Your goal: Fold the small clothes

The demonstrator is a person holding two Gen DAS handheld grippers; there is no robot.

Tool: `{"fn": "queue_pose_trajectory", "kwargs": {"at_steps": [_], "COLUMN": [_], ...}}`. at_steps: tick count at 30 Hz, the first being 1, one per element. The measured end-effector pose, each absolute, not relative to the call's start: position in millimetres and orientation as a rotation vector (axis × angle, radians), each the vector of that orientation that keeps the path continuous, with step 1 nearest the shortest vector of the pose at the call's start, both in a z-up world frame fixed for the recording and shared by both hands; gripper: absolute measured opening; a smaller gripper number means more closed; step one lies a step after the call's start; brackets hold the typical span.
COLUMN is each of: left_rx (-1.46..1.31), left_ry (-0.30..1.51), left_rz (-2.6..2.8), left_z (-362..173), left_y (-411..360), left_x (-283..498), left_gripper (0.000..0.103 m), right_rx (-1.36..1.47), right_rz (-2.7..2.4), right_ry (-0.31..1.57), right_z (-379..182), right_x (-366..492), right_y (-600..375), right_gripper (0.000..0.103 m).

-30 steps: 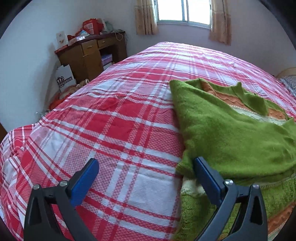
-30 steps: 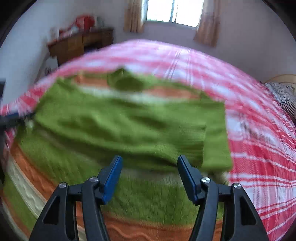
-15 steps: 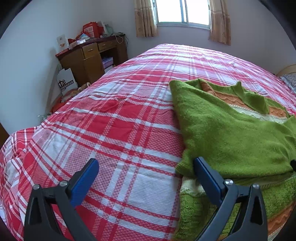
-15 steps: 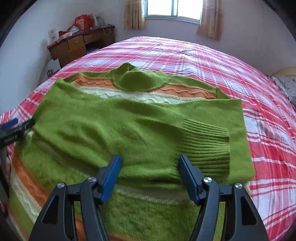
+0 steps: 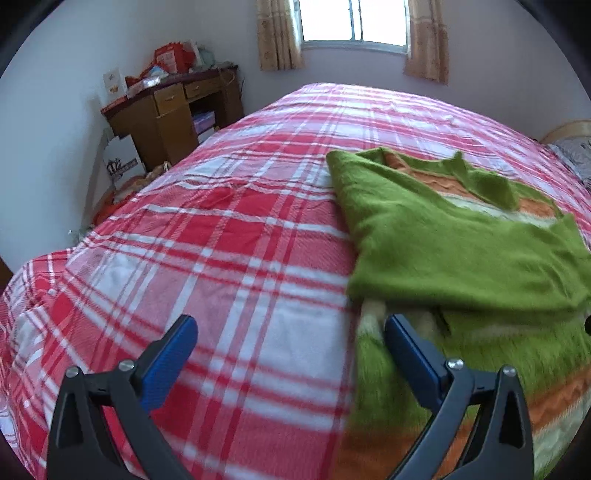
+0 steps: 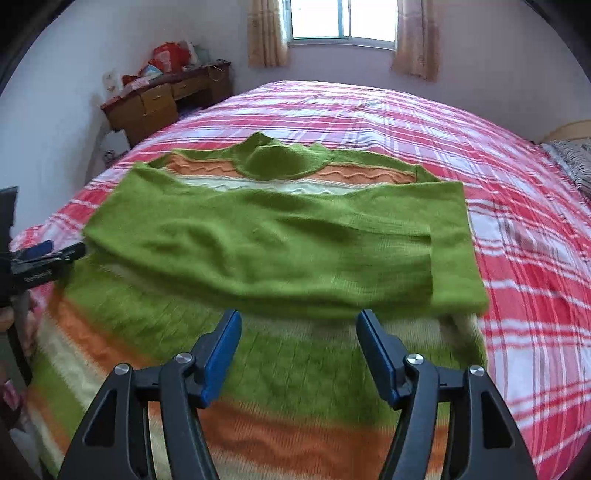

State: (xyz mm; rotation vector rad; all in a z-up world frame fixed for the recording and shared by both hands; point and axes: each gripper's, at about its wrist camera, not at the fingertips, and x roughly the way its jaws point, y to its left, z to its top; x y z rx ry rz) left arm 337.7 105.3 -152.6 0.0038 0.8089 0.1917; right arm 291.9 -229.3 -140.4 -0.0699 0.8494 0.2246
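While both grippers' jaws gape empty, sweater (image 6: 280,236) lies flat, collar toward window (image 6: 341,18).

Home bedroom: a bed (image 5: 229,258) with a red plaid cover, a cluttered wooden desk (image 5: 173,110) far left, and a curtained window (image 5: 354,22).
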Motion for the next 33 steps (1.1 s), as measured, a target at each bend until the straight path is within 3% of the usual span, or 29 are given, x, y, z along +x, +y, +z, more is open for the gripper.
{"fn": "queue_pose_trajectory", "kwargs": {"at_steps": [16, 33], "left_rx": [0.054, 0.092], "left_ry": [0.767, 0.838], "left_rz": [0.098, 0.052], "left_z": [-136.2, -159.9], "left_y": [83.5, 80.6], "left_x": [257.4, 197.3], "left_gripper": [0.103, 0.103], "right_rx": [-0.051, -0.07], "right_rz": [0.25, 0.227], "right_ry": [0.857, 0.844], "right_z": [-148.2, -159.7], "right_x": [208.7, 142.5], "right_y": [-235.9, -249.2], "right_gripper": [0.066, 0.068]}}
